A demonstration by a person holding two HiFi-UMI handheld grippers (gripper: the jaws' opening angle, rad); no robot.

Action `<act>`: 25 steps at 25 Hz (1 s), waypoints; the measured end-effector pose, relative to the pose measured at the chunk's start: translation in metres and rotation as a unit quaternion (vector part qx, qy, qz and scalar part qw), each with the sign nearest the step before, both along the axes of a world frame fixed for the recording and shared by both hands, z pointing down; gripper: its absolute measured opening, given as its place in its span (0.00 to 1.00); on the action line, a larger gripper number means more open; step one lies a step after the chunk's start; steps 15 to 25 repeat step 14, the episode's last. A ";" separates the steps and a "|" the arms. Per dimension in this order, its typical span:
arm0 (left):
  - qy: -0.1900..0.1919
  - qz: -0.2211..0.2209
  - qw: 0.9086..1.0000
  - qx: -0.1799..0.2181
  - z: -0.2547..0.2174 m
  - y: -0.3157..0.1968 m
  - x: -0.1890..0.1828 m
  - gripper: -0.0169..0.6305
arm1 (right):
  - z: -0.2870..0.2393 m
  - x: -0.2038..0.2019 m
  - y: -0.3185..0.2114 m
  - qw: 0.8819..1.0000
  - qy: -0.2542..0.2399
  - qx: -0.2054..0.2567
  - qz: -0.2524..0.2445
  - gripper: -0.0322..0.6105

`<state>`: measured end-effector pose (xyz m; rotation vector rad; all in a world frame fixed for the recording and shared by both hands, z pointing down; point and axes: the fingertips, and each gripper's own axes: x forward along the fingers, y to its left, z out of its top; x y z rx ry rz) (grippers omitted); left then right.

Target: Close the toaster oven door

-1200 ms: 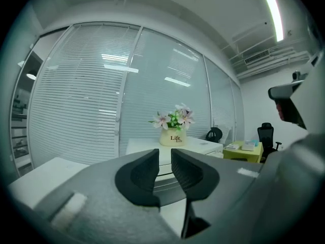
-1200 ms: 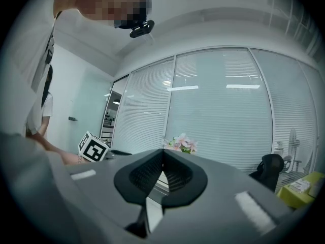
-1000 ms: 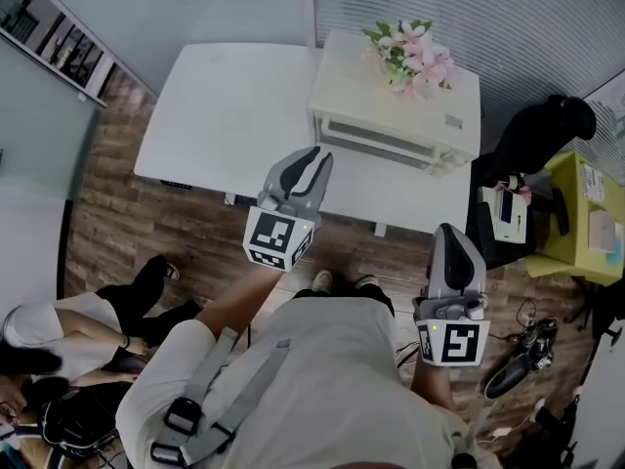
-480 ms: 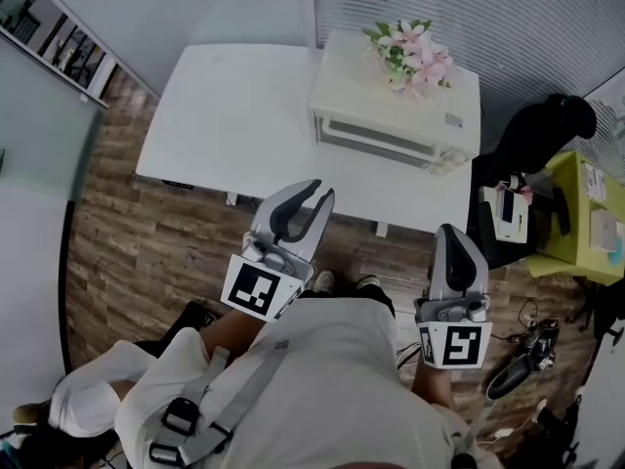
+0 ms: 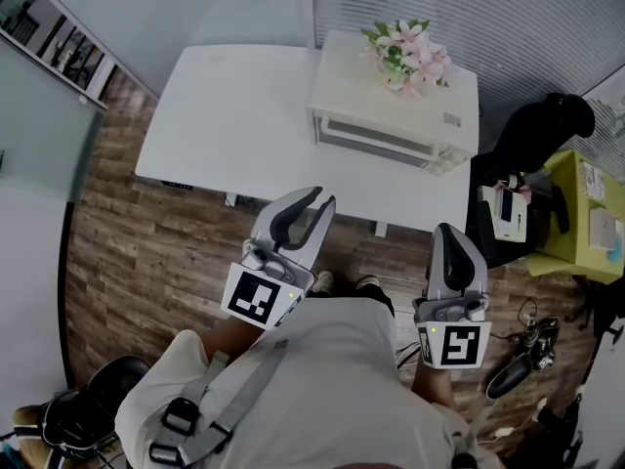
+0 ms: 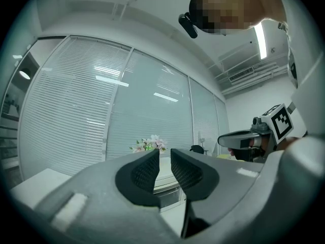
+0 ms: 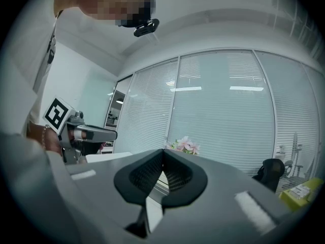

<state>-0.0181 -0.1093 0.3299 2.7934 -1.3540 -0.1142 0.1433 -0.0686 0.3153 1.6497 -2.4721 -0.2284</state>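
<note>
The white toaster oven [image 5: 391, 115] stands on the right part of the white table [image 5: 225, 115], with its front door [image 5: 381, 143] up against the body. Pink flowers [image 5: 410, 55] rest on its top. My left gripper [image 5: 322, 199] hovers off the table's near edge, well short of the oven; it is open, with a narrow gap and nothing between the pads. In the left gripper view the oven [image 6: 166, 186] shows far off through the left gripper [image 6: 164, 156]. My right gripper [image 5: 447, 231] hangs by my right side, shut and empty, its tips meeting in the right gripper view [image 7: 163, 154].
A black office chair [image 5: 542, 135] and a yellow-green side table [image 5: 586, 213] with small items stand right of the oven. Dark shoes [image 5: 518, 369] lie on the wood floor at the lower right. A black round object [image 5: 112, 384] sits at the lower left. Window blinds [image 5: 469, 8] run behind the table.
My left gripper has drawn back from the table edge toward my body. The person crouched at the lower left has gone out of view. The right gripper has stayed put.
</note>
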 end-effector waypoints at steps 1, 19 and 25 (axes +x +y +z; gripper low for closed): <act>0.000 0.000 1.000 -0.002 0.001 0.000 0.000 0.14 | 0.000 0.000 0.000 1.000 0.000 0.000 0.001 0.06; 0.011 -0.007 1.000 -0.007 0.001 -0.005 -0.001 0.14 | -0.007 -0.003 0.000 1.000 0.006 0.007 -0.003 0.06; 0.011 -0.007 1.000 -0.007 0.001 -0.005 -0.001 0.14 | -0.007 -0.003 0.000 1.000 0.006 0.007 -0.003 0.06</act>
